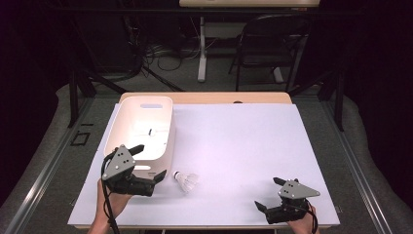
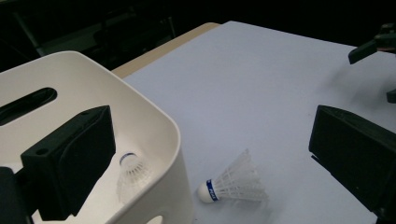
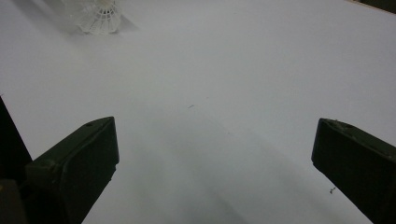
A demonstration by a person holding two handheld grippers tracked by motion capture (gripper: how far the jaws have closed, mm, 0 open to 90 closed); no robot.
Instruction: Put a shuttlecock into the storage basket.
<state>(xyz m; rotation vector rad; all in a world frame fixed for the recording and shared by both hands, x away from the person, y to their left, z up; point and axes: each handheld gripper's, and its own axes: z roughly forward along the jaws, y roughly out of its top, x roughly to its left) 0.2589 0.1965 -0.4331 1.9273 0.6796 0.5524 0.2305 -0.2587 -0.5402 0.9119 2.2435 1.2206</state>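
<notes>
Left tongs: held at the near-left of the bench, jaws spread wide with nothing between them; one jaw reaches over the near rim of the bin, the other hangs outside it toward the loose shuttlecock
Right tongs: at the near-right corner of the bench, jaws spread wide over bare surface, pinching nothing
Loose shuttlecock: lies on its side on the bench just beside the near-right corner of the bin, apart from both tongs; in the left gripper view its white cork with a blue band points toward the bin and its skirt fans away
Second shuttlecock: rests inside the bin near the front wall, partly behind the left jaw
Bin: white, with a slot handle in the far wall, standing on the left half of the bench
Bench: covered by a pale sheet, wooden edge showing at the far side
Right gripper view: the loose shuttlecock sits far off at the upper left, skirt toward the camera
</notes>
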